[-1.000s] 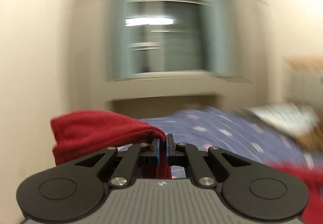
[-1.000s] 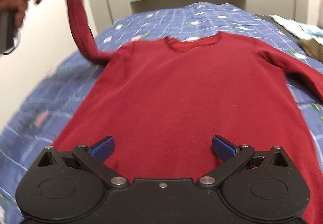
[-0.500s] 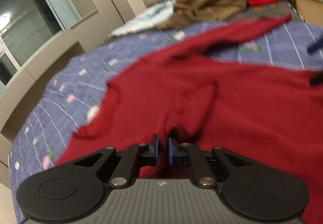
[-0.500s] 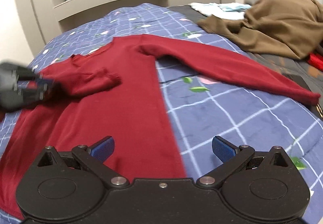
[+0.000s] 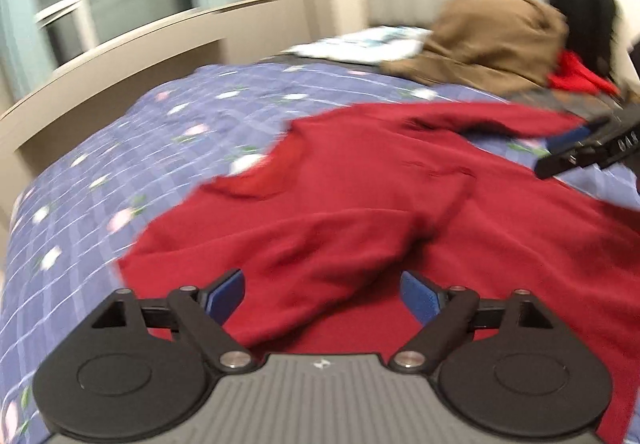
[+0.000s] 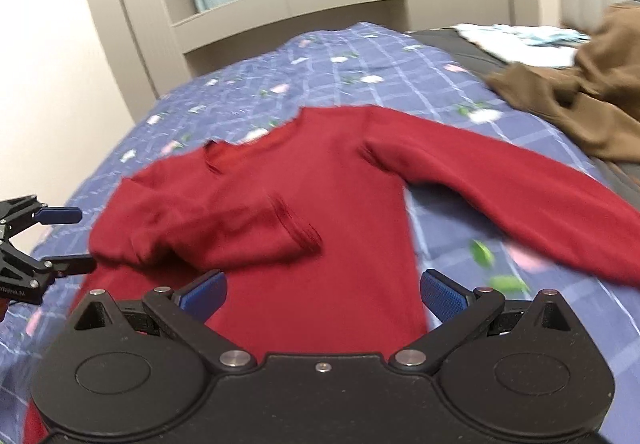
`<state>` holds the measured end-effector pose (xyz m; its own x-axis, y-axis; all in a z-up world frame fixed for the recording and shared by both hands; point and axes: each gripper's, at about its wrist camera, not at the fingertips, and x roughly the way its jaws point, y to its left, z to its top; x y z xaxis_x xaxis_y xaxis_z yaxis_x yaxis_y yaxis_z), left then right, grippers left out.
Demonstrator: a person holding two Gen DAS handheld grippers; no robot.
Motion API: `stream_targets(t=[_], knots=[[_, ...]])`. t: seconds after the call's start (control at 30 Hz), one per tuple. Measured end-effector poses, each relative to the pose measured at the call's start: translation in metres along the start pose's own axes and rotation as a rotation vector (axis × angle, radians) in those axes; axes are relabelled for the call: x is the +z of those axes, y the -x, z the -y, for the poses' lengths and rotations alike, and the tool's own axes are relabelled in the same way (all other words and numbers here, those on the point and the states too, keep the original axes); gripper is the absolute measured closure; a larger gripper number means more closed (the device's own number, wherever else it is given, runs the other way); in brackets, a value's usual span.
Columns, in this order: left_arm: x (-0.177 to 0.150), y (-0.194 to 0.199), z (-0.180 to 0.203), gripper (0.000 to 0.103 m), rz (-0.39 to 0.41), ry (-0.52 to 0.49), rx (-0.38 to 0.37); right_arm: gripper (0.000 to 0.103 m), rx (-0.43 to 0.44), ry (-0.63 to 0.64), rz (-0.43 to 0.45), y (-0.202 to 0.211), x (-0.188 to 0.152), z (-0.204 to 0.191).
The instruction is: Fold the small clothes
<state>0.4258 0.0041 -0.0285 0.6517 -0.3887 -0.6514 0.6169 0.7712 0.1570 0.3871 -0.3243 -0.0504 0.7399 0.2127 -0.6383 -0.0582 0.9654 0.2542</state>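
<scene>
Your left gripper has just opened, releasing the red sweater's left sleeve, now folded across its chest. Right gripper spread, empty.

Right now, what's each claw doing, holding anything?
Left claw: open, just released the red sweater's sleeve, which lies loose between the pads.
Right claw: open, holding nothing, over the sweater.
</scene>
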Motion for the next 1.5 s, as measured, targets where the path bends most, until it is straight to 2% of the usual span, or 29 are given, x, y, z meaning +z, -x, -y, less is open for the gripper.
stream_targets(t=[0.1,0.13,0.17,0.2,0.33,0.43,0.5,0.57,0.6,0.83,0.87,0.9,0.93,0.97,1.07,1.13,1.17,1.2,1.27,1.4,1.5], knots=[[0.006,-0.001,-0.038,0.008,-0.009,0.086,0.086,0.001,0.089,-0.002,-0.008,-0.029,0.02,0.0],[0.009,-0.003,-0.047,0.008,-0.011,0.108,0.1,0.003,0.108,-0.004,-0.017,-0.04,0.026,-0.001],[0.012,-0.005,-0.058,0.008,-0.01,0.132,0.113,0.01,0.125,-0.007,-0.031,-0.05,0.031,-0.001],[0.015,-0.008,-0.069,0.008,-0.01,0.158,0.123,0.014,0.144,-0.01,-0.043,-0.059,0.036,-0.002],[0.032,-0.029,-0.102,0.008,-0.018,0.22,0.104,0.02,0.23,0.017,-0.062,-0.086,0.053,-0.009],[0.044,-0.05,-0.116,0.008,-0.033,0.246,0.073,0.047,0.266,0.041,-0.093,-0.098,0.059,-0.016],[0.048,-0.061,-0.116,0.008,-0.042,0.245,0.072,0.083,0.259,0.075,-0.106,-0.1,0.058,-0.02],[0.05,-0.067,-0.113,0.008,-0.037,0.245,0.065,0.099,0.263,0.082,-0.1,-0.095,0.056,-0.017],[0.05,-0.067,-0.112,0.008,-0.032,0.244,0.057,0.103,0.273,0.079,-0.089,-0.089,0.054,-0.015],[0.042,-0.068,-0.104,0.008,-0.048,0.224,0.045,0.101,0.33,0.173,-0.014,-0.019,0.038,-0.017],[0.041,-0.067,-0.104,0.008,-0.052,0.228,0.044,0.086,0.312,0.179,-0.014,-0.016,0.037,-0.018],[0.038,-0.067,-0.105,0.008,-0.055,0.238,0.043,0.065,0.293,0.185,-0.011,-0.016,0.036,-0.017],[0.037,-0.067,-0.105,0.008,-0.059,0.25,0.043,0.056,0.276,0.189,-0.012,-0.02,0.037,-0.017],[0.036,-0.067,-0.106,0.008,-0.063,0.262,0.043,0.051,0.268,0.186,-0.017,-0.026,0.039,-0.015],[0.035,-0.062,-0.105,0.008,-0.069,0.285,0.039,0.05,0.254,0.174,-0.037,-0.06,0.051,-0.016],[0.035,-0.058,-0.103,0.008,-0.073,0.272,0.046,0.05,0.248,0.173,-0.064,-0.085,0.056,-0.018],[0.036,-0.055,-0.103,0.008,-0.075,0.263,0.054,0.055,0.255,0.165,-0.086,-0.096,0.057,-0.019],[0.037,-0.052,-0.102,0.007,-0.076,0.255,0.062,0.073,0.263,0.157,-0.11,-0.105,0.058,-0.021],[0.039,-0.046,-0.102,0.007,-0.073,0.248,0.067,0.098,0.261,0.18,-0.111,-0.108,0.057,-0.026],[0.04,-0.04,-0.106,0.006,-0.066,0.245,0.072,0.1,0.281,0.26,-0.038,-0.074,0.053,-0.034],[0.042,-0.044,-0.108,0.006,-0.07,0.246,0.074,0.1,0.322,0.342,0.019,-0.026,0.044,-0.04]])
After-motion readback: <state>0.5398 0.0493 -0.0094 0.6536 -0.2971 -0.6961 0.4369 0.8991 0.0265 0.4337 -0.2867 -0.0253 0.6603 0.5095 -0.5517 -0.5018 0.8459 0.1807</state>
